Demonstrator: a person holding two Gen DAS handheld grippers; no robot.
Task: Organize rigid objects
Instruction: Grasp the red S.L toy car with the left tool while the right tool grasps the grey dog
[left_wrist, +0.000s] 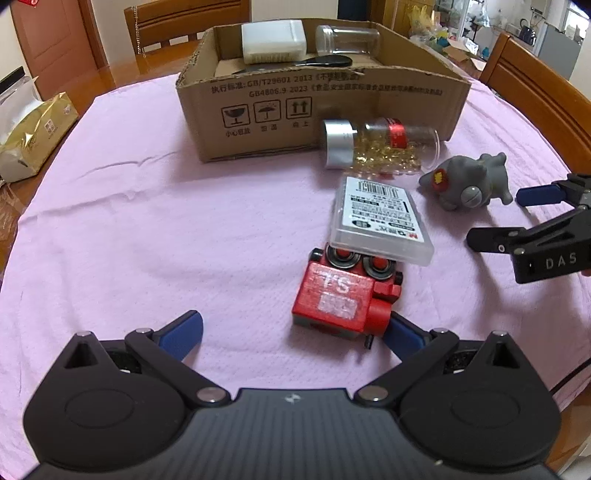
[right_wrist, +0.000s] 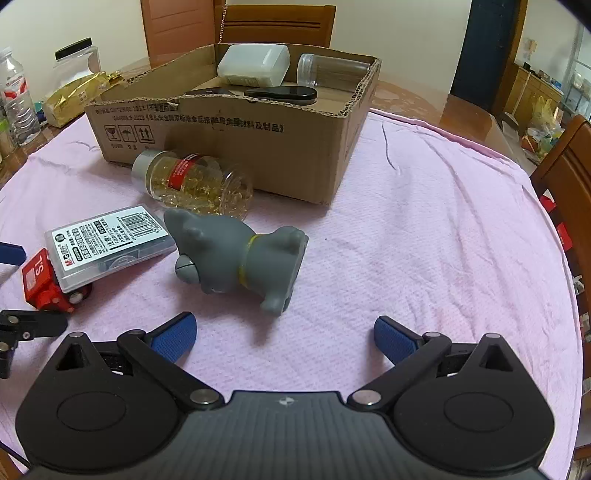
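A red toy block (left_wrist: 341, 295) lies on the pink cloth, just ahead of my open left gripper (left_wrist: 295, 332); its right fingertip (left_wrist: 400, 334) is beside the block. A clear plastic case (left_wrist: 380, 219) rests partly on the block. A capsule bottle (left_wrist: 380, 147) lies on its side by the cardboard box (left_wrist: 317, 110). A grey toy dog (right_wrist: 236, 254) lies ahead of my open right gripper (right_wrist: 284, 338), apart from it. The box (right_wrist: 236, 144) holds a white container (right_wrist: 255, 64), a clear jar (right_wrist: 328, 70) and a black object (right_wrist: 284, 94).
A gold packet (left_wrist: 33, 136) lies at the table's left edge. Bottles and a jar (right_wrist: 22, 99) stand at the far left. Wooden chairs (left_wrist: 539, 96) stand around the table. The right gripper shows in the left wrist view (left_wrist: 517, 218).
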